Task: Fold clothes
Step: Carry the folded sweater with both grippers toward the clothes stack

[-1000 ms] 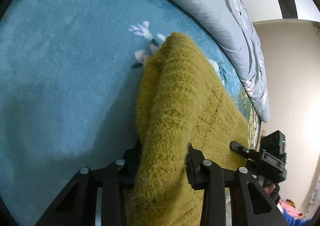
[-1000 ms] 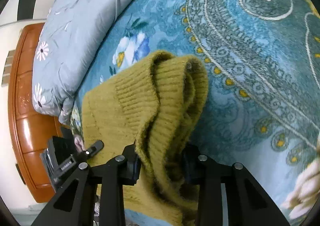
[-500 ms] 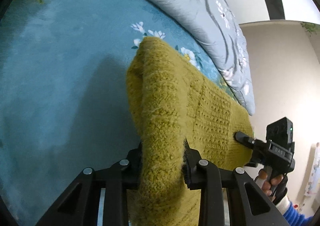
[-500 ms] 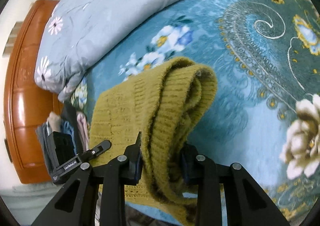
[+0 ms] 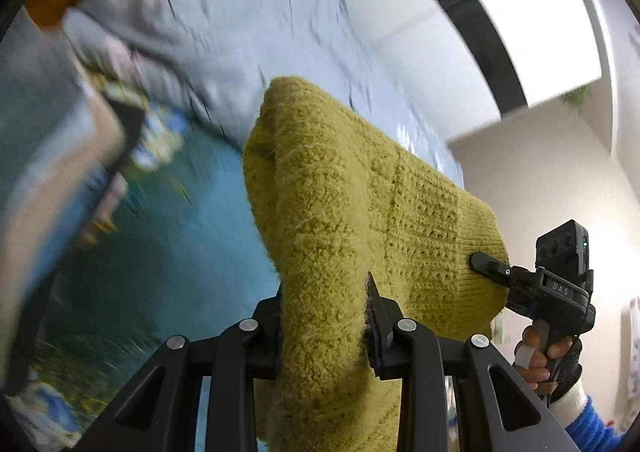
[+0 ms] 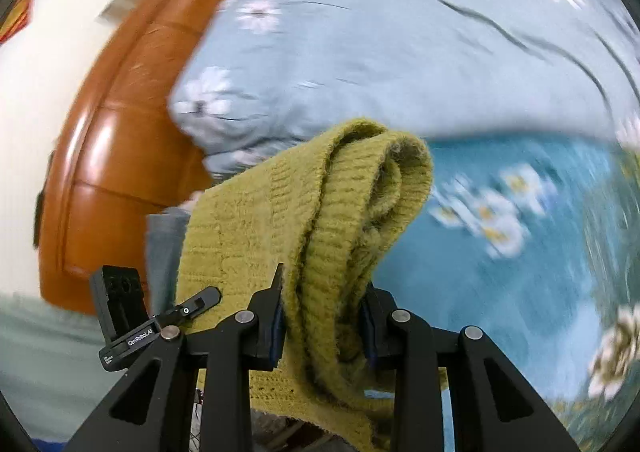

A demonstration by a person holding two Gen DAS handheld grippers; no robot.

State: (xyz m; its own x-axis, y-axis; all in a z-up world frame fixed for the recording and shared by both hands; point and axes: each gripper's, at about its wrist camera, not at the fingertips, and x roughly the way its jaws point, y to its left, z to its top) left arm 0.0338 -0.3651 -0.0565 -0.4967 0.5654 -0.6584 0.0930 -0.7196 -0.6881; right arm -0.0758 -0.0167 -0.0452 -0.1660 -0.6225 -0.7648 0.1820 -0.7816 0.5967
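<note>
Sweater [image 5: 340,220] raised clear off bed [image 5: 172,260] since earlier frame, stretched between left gripper [image 5: 325,322] and right gripper [image 6: 322,326]; both tilted downward, jaws clamped on bunched knit.

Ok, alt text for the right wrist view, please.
The right gripper is shut on a bunched edge of a mustard knit sweater above a blue flowered blanket. The left gripper holds its far edge, with a pale quilt and wooden headboard behind.
</note>
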